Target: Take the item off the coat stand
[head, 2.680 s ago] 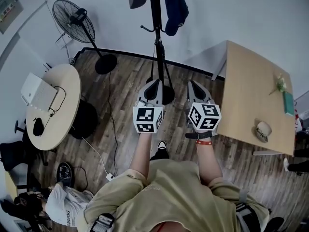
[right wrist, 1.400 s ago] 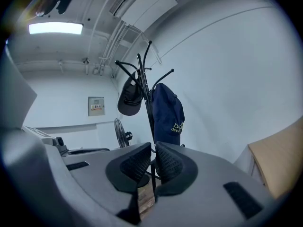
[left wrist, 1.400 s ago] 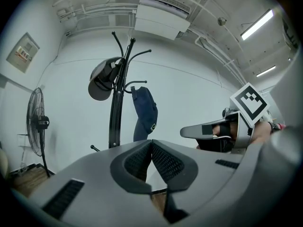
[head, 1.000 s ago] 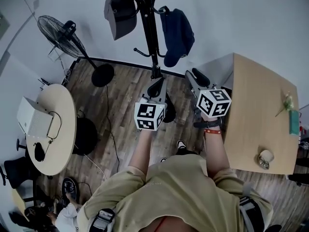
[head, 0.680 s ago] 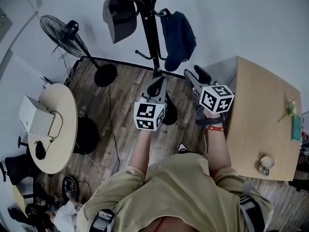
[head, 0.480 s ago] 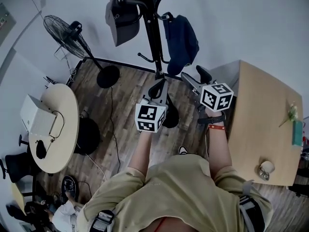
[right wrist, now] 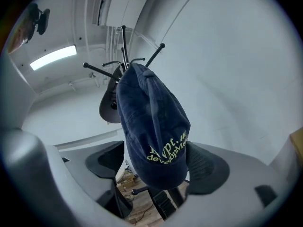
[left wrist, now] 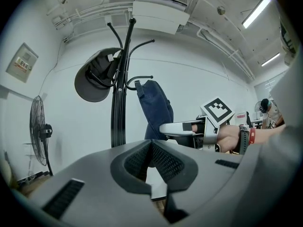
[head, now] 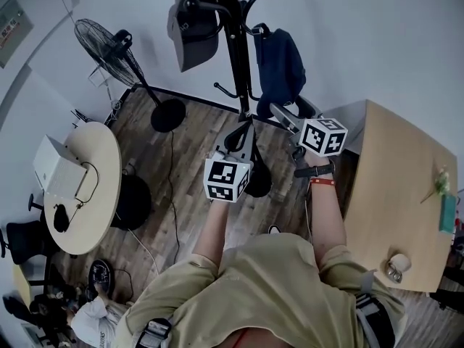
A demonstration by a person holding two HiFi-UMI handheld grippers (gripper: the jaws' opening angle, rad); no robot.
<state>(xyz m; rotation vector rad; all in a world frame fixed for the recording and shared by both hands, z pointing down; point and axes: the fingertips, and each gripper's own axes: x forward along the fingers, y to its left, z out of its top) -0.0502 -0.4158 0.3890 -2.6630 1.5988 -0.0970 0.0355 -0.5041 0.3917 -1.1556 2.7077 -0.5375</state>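
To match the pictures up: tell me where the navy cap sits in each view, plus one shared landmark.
Head view: navy cap top centre, right of the coat stand.
Left gripper view: centre, right of the stand's pole.
Right gripper view: fills the centre.
Shared landmark: the black coat stand it hangs on.

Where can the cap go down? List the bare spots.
The wooden table is bare from its left edge up to the flower, teal item and cup lining its right edge. The round table is crowded with a white box, cable and mouse; only its right margin is free.
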